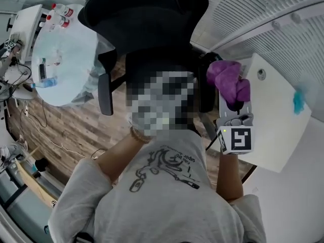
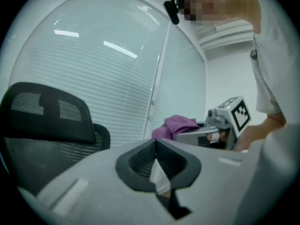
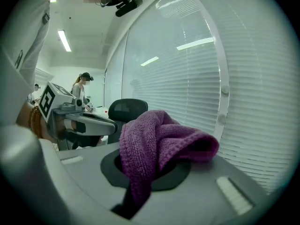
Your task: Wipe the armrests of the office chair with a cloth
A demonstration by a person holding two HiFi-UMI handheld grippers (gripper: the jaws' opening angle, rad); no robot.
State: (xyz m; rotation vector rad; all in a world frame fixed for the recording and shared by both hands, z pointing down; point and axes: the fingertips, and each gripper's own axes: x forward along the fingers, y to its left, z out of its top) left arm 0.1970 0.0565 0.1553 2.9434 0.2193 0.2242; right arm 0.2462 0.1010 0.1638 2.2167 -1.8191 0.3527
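Note:
The black office chair [image 1: 144, 19] stands in front of me, with its left armrest [image 1: 105, 92] and right armrest [image 1: 206, 90] to either side. My right gripper [image 1: 230, 97] is shut on a bunched purple cloth [image 1: 228, 80], which hangs just right of the right armrest. In the right gripper view the cloth [image 3: 159, 144] spills out of the jaws of the right gripper [image 3: 154, 168]. My left gripper [image 2: 157, 165] has its jaws together with nothing in them; in the head view it is hidden. The chair's mesh back [image 2: 42, 121] lies to its left.
A white table [image 1: 276, 120] stands at the right, close to the right armrest. At the left a round table [image 1: 63, 65] carries bottles. A glass wall with blinds [image 1: 263, 14] runs behind the chair. Cables trail over the wooden floor [image 1: 76, 130]. A person [image 3: 82, 90] stands far off.

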